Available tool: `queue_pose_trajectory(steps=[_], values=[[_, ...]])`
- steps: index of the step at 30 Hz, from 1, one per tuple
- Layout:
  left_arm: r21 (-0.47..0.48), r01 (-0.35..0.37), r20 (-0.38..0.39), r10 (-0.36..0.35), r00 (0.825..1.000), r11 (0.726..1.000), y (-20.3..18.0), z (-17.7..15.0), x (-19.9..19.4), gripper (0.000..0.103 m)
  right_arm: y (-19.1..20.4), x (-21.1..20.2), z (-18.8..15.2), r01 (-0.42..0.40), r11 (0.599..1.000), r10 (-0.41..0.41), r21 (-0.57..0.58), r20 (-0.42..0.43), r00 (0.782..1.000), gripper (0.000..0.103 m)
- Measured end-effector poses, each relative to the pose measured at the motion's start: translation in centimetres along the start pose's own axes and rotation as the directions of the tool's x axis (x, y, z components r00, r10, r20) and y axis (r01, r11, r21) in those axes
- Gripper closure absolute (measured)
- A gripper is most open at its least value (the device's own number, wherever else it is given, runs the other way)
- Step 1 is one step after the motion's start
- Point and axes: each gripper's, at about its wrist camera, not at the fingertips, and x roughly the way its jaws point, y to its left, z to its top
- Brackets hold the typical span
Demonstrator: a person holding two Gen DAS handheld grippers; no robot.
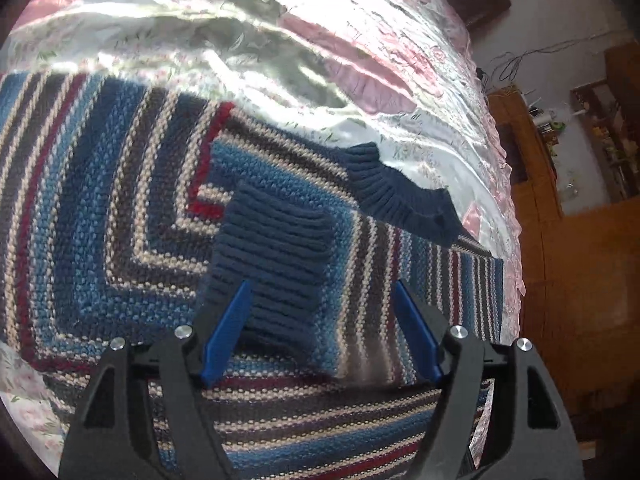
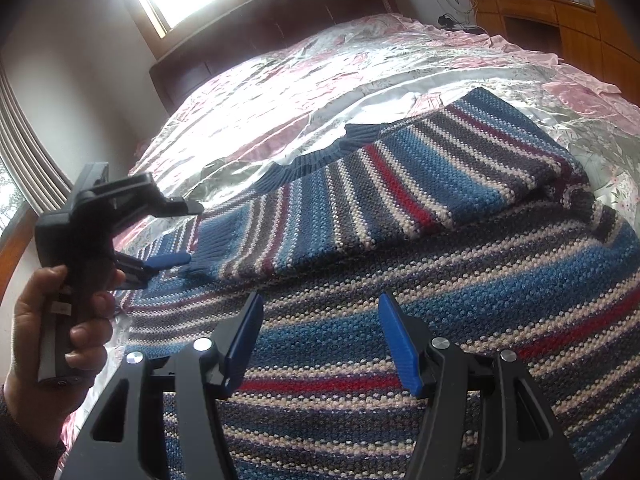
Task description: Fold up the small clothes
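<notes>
**Sleeve laid across the sweater, both grippers empty**

While the striped sweater (image 2: 420,248) is lying spread on the bed (image 2: 320,68), we are hovering both tools just above it. One sleeve is already lying folded across the body, its ribbed navy cuff (image 1: 276,248) resting on the stripes right in front of the left gripper (image 1: 320,328). The left fingers (image 1: 228,340) are standing apart with nothing between them; the cuff is sitting just beyond one pad, not pinched. The right gripper (image 2: 320,340) is also spread wide and empty, hanging over the lower body of the knit. In the right wrist view we are seeing the person's hand (image 2: 68,320) wrapped around the left tool's handle, near the cuff end.

We are judging the risks like this: the bedcover (image 1: 360,80) looks slick and rumpled, so any tug on the hem or shoulder may be sliding the whole garment instead of creasing it. The loose, chunky knit may be snagging on a fingertip, and a shallow pinch may be catching only the top layer, dragging the folded sleeve off the body and undoing the fold
</notes>
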Motion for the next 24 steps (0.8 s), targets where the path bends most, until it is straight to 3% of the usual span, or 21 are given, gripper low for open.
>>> queue_pose_trajectory(steps=[4,6,7,10,15,22,24], values=[[0.003,-0.029,-0.015,0.029,0.999,1.000,1.9,-0.5,0.1,0.028,0.3,0.2,-0.2,0.003,1.000,-0.003,-0.012,-0.006,1.000,0.042],[0.058,-0.176,0.035,0.175,0.984,0.983,1.6,-1.1,-1.2,0.020,0.6,0.3,-0.4,0.006,1.000,-0.006,-0.026,-0.008,1.000,0.042],[0.091,-0.200,0.057,0.196,0.979,0.976,1.4,-1.6,-1.9,0.018,0.8,0.3,-0.5,0.009,0.999,-0.010,-0.034,-0.009,1.000,0.041],[0.187,-0.332,0.156,0.306,0.939,0.925,0.6,-3.5,-4.6,0.014,1.7,0.4,-1.0,0.024,0.998,-0.025,-0.062,-0.012,1.000,0.037],[0.257,-0.428,0.289,0.354,0.889,0.866,0.8,-6.7,-10.1,0.012,3.8,0.3,-2.0,0.036,0.992,-0.038,-0.117,-0.012,0.999,0.035],[0.241,-0.502,0.395,0.389,0.832,0.830,4.3,-9.0,-17.2,0.011,8.6,-0.7,-3.7,0.022,0.980,-0.025,-0.198,-0.012,1.000,0.035],[0.213,-0.536,0.439,0.410,0.800,0.817,5.4,-9.5,-19.1,0.009,10.4,-1.2,-4.5,0.024,0.970,-0.025,-0.241,-0.002,1.000,0.035]])
